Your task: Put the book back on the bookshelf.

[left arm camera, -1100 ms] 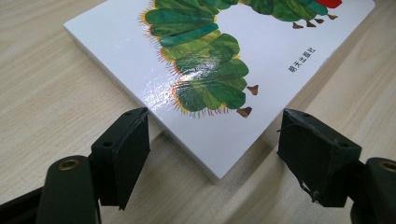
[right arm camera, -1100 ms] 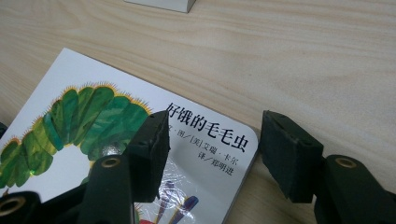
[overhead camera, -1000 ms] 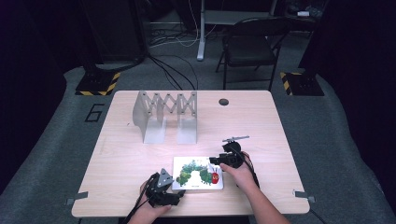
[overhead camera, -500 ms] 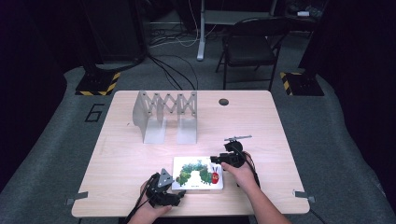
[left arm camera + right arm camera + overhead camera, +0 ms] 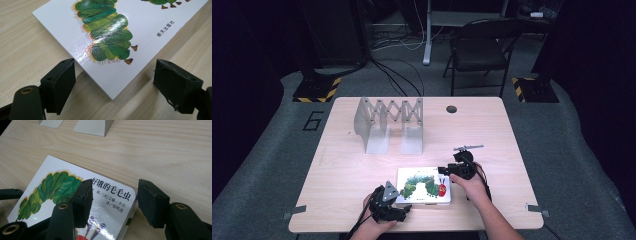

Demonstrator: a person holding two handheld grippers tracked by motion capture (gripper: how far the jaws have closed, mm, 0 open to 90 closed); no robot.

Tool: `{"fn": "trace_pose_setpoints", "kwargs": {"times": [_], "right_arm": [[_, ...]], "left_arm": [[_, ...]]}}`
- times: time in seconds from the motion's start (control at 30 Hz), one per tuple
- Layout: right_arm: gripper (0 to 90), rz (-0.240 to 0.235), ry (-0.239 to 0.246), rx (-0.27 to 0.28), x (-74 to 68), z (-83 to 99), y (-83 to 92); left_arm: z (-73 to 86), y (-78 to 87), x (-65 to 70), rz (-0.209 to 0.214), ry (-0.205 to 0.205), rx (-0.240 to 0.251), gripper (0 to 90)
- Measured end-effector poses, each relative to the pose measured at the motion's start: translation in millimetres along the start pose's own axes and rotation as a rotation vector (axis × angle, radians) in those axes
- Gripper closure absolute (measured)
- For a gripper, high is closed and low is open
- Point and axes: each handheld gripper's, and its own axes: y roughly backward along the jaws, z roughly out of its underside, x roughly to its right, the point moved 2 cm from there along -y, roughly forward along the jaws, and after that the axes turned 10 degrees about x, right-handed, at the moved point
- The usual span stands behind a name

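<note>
**Picture book flat on the table, rack not yet loaded**

Bookends of the grey accordion rack (image 5: pixel 389 125) stand unfilled at the far left-centre of the table (image 5: pixel 492 130). Nearer the person, the left gripper (image 5: pixel 404 210) has just been opening; its jaws straddle the near corner of the caterpillar book (image 5: pixel 110 37) without pressing. The right gripper (image 5: pixel 113 200) brackets the book's opposite corner, released too. Lifting and shelving seem left.

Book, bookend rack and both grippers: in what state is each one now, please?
Book: closed, lying flat on the table, cover up.
Bookend rack: standing upright, stretched out, holding nothing.
Left gripper: open, jaws astride the book's corner.
Right gripper: open, jaws apart over the book's corner.
</note>
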Motion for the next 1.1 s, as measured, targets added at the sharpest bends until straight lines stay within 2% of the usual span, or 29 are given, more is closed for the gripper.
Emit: {"fn": "trace_pose_setpoints", "kwargs": {"times": [0.07,0.37,0.4,0.47,0.53,0.77,0.8,0.97,1.0,1.1], "right_arm": [[46.2,-0.002,0.0,0.002,-0.2,-0.1,0.7],[46.6,-0.013,0.004,0.027,-4.7,-3.7,8.7],[46.6,-0.018,0.012,0.036,-5.0,-4.1,9.6],[46.6,-0.02,0.015,0.044,-6.1,-5.0,12.2],[46.6,-0.025,-0.001,0.043,-9.1,-5.7,15.7],[46.7,-0.047,0.005,0.06,-13.5,-6.9,21.9],[46.7,-0.052,0.0,0.058,-14.5,-7.0,22.5],[46.7,-0.065,0.009,0.058,-18.9,-6.4,22.8],[46.7,-0.066,0.013,0.06,-19.6,-6.6,22.7],[46.7,-0.07,0.015,0.059,-20.7,-6.4,22.9]], "left_arm": [[-0.1,-0.5,1.0,-0.012,0.0,-0.001,17.1],[-0.9,-1.3,2.5,-0.015,-0.002,-0.015,14.6],[-0.7,-2.2,3.2,-0.032,-0.002,-0.006,14.3],[-1.0,-2.7,4.4,-0.037,0.008,-0.01,13.7],[-1.5,-2.7,4.3,-0.032,0.01,-0.02,12.8],[-1.9,-3.8,4.3,-0.047,0.011,-0.03,8.8],[-2.0,-4.7,5.1,-0.07,0.007,-0.025,7.7],[-4.0,-4.2,9.1,-0.089,-0.038,-0.03,5.8],[-3.8,-4.7,10.2,-0.103,-0.038,-0.021,5.7],[-4.0,-4.6,10.6,-0.113,-0.043,-0.021,5.7]]}}
